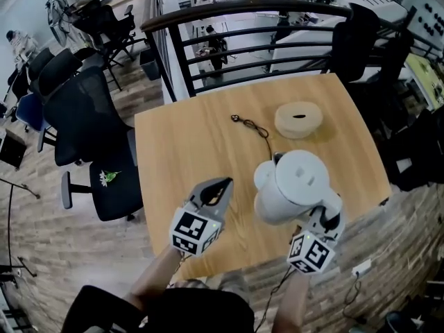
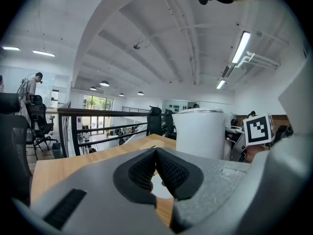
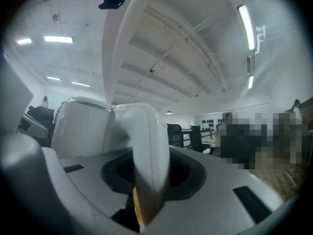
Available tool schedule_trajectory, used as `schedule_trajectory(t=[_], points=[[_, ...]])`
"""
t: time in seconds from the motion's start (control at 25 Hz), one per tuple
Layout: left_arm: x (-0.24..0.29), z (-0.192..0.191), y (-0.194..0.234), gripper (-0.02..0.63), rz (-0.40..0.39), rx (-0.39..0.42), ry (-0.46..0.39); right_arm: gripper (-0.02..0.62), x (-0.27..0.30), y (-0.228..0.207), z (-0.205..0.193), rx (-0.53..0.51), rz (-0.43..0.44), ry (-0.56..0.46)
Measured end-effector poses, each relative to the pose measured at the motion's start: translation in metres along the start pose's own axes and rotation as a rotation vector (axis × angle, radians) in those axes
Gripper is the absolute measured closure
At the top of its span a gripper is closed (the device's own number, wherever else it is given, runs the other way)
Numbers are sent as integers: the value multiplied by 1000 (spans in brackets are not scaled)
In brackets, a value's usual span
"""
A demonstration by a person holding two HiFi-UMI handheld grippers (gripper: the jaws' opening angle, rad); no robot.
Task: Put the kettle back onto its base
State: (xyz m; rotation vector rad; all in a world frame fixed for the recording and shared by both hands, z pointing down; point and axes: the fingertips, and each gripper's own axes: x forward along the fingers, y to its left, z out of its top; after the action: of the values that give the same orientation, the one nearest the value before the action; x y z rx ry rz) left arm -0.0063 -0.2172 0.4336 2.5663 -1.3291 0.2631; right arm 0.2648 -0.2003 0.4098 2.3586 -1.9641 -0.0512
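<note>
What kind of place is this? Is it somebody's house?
Probably not a house: it looks like an open office on an upper floor. There are black swivel office chairs, a black metal railing over a lower level, and long ceiling strip lights.

White kettle (image 1: pixel 298 180) upright, beige base (image 1: pixel 288 123) apart

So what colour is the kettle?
The kettle is white all over. The head view shows it best.

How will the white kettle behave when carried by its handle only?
Likely rigid: the kettle looks like hard plastic. It may tilt, since the right gripper clamps only the handle, beside the body. The glossy handle might slip a little.
</note>
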Motion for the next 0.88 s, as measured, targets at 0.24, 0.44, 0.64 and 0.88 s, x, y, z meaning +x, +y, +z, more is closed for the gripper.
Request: schedule_trajectory(t=[0.24,0.44,0.64,0.88], points=[[23,-10,8,604,18,-19,26,492,30,2,-12,-6,19,-10],[41,-26,12,604,28,-25,58,492,55,3,-23,-1,31,-11],[60,-34,17,604,37,-34,77,492,81,6,-33,-2,48,-10],[80,-51,25,604,54,-41,106,492,106,13,-51,-16,78,-6]])
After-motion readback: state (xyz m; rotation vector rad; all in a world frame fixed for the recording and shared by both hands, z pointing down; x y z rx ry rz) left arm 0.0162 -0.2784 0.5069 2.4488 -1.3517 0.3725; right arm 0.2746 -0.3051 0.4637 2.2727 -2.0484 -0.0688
